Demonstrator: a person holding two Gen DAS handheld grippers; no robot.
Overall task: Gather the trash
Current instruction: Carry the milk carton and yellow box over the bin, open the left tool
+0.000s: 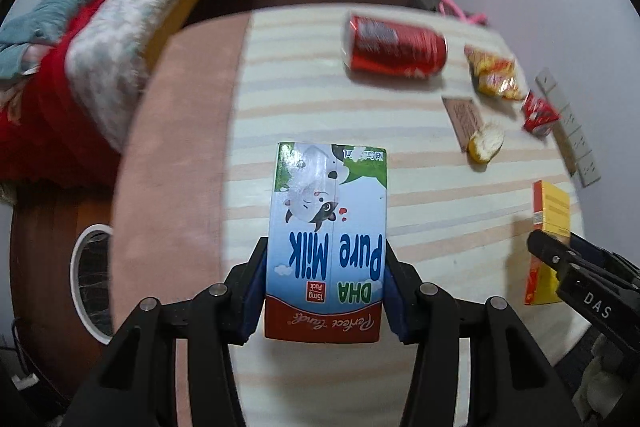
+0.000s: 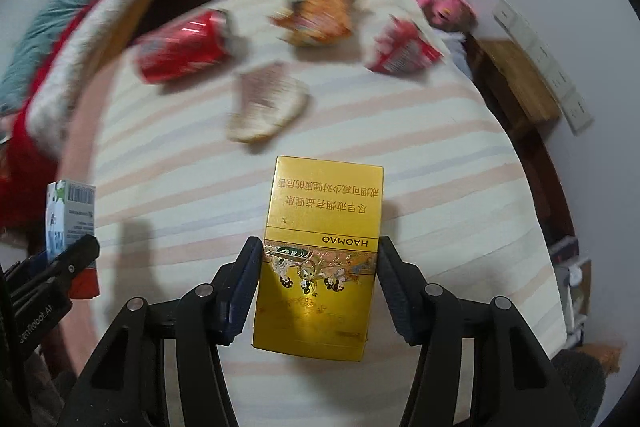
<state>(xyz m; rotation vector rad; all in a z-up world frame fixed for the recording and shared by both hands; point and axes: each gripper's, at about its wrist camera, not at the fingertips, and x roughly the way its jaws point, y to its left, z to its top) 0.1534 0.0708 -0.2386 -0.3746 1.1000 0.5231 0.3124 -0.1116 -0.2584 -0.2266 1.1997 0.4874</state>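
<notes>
A: So, what does the left gripper (image 1: 325,291) have?

B: A milk carton (image 1: 327,239), clamped between both pads, printed face up and upside down to the camera. It is held over the striped cloth (image 1: 304,99).

A: And the right gripper (image 2: 316,283)?

B: Its fingers are closed against the sides of a gold box (image 2: 320,251), also above the cloth. Each gripper shows at the edge of the other's view, so they sit side by side.

A: What trash lies loose?

B: A red can (image 1: 394,47) on its side at the far end. Near it, an orange wrapper (image 2: 316,17) and a red wrapper (image 2: 400,47), both crumpled. Closer in, a brown packet (image 2: 266,97) with a pale lump at its end; blur hides what that is.

A: Anything off the cloth?

B: A white bin (image 1: 90,273) on the floor to the left, a bed (image 1: 100,7) with rumpled covers, and a pink toy (image 2: 436,3) by the wall.
</notes>
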